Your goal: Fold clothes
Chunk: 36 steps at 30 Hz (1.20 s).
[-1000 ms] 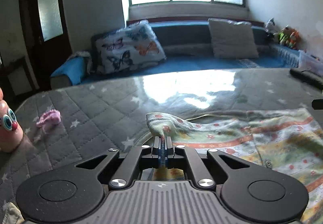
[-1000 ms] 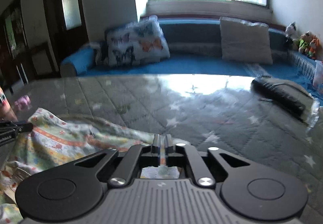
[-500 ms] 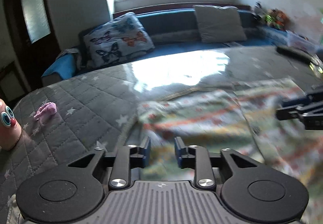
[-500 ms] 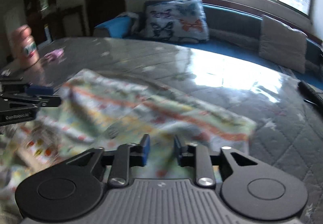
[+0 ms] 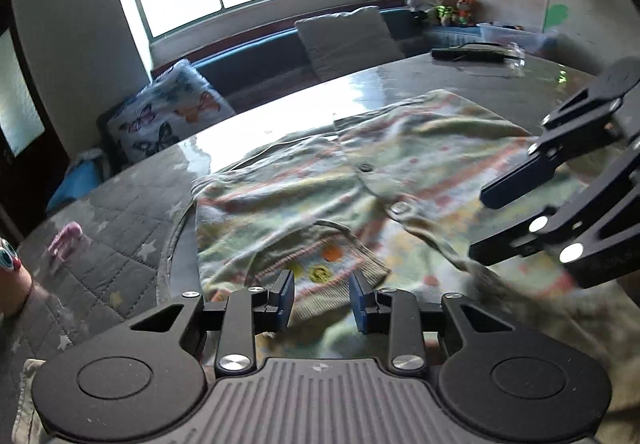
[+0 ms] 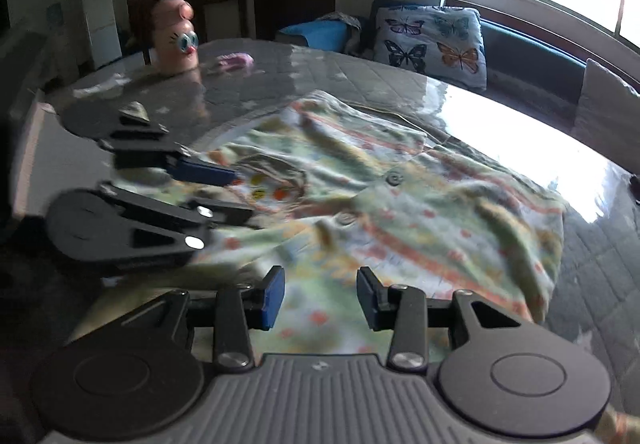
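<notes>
A small button-front garment (image 5: pixel 360 164) (image 6: pixel 400 212) with a pale green, orange-striped print lies spread on the grey star-quilted table (image 5: pixel 120 264). My left gripper (image 5: pixel 322 296) hovers open over its ribbed collar edge, with nothing pinched between the blue pads. In the right wrist view the left gripper (image 6: pixel 236 192) comes in from the left above the collar. My right gripper (image 6: pixel 320 296) is over the cloth's near part, its jaws opening with only flat fabric beneath them. From the left wrist view the right gripper (image 5: pixel 496 220) reaches in at the right edge.
A pink toy figure with big eyes (image 6: pixel 176 36) and a small pink item (image 6: pixel 232 60) stand at the table's far left. A dark flat object (image 5: pixel 468 52) lies at the far right. Behind the table runs a blue sofa with a butterfly cushion (image 6: pixel 432 40).
Both grippers were shut on the garment's edge; they have let go, opened and swung toward each other. The garment now lies loose on the table.
</notes>
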Motion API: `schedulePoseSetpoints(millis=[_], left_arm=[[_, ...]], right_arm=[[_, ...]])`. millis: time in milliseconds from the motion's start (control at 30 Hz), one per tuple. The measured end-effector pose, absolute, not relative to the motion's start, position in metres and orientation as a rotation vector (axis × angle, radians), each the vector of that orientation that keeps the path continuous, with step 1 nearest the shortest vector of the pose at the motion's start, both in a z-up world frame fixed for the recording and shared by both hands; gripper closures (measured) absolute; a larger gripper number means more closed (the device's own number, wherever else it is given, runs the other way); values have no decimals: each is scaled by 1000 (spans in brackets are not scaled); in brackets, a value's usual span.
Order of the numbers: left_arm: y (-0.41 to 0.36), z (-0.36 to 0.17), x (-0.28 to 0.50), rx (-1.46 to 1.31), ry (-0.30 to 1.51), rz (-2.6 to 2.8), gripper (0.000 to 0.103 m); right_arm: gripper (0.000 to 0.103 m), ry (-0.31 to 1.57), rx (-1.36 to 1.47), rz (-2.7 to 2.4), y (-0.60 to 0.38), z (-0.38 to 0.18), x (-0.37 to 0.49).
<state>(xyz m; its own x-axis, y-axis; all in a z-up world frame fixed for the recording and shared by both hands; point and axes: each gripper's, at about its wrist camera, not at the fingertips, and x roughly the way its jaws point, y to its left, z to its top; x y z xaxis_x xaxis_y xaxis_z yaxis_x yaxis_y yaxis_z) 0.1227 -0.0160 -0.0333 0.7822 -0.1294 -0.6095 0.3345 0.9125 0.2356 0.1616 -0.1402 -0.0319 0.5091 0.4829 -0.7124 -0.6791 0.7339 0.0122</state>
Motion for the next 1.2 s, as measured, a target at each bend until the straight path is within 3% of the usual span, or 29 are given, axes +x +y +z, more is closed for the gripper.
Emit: schedulePoseSetpoints(millis=[333, 433, 500, 833, 1100, 1200], left_arm=[[-5, -26, 120, 227, 625, -284, 70], [2, -21, 124, 174, 626, -274, 71], [4, -21, 125, 176, 631, -264, 72], [-8, -33, 109, 247, 619, -348, 74], [-26, -36, 90, 331, 561, -420, 75], [-20, -34, 84, 319, 560, -422, 73]], right_arm=[[67, 762, -326, 809, -123, -28, 91], [79, 776, -326, 775, -119, -36, 87], [99, 773, -309, 765, -121, -35, 84], [100, 699, -52, 727, -172, 11, 85], [99, 733, -8, 745, -168, 4, 95], [94, 746, -6, 786, -163, 3, 94]])
